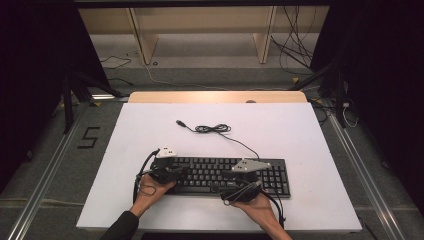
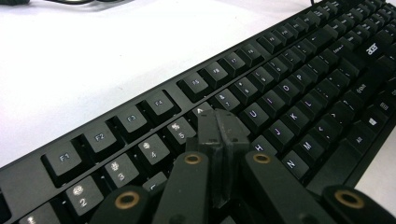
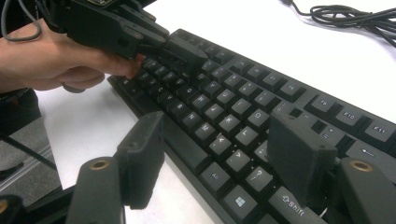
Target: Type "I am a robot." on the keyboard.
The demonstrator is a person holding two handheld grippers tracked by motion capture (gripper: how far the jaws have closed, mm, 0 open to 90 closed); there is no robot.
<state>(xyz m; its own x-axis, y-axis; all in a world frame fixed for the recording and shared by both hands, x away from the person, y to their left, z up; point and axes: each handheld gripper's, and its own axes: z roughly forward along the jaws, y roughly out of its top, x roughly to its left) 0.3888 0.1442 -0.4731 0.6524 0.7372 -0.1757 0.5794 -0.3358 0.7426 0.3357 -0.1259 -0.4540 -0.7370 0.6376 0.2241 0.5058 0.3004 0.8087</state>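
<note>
I hold both grippers low at the bottom of the high view, hands coming in from the lower edge. My left gripper (image 2: 219, 135) has its jaws pressed fully together with nothing between them, the tip hovering over the number row near the 5 and 6 keys; whether it touches a key I cannot tell. My right gripper (image 3: 215, 154) stands with jaws spread wide, empty, astride the near edge. The keyboard (image 1: 227, 175) lies across the lower middle of the white table (image 1: 300, 135). I judge it rigid, light and smooth-cased; its edges offer the best hold. Farther up, its cable (image 1: 214, 129) lies loosely coiled.
</note>
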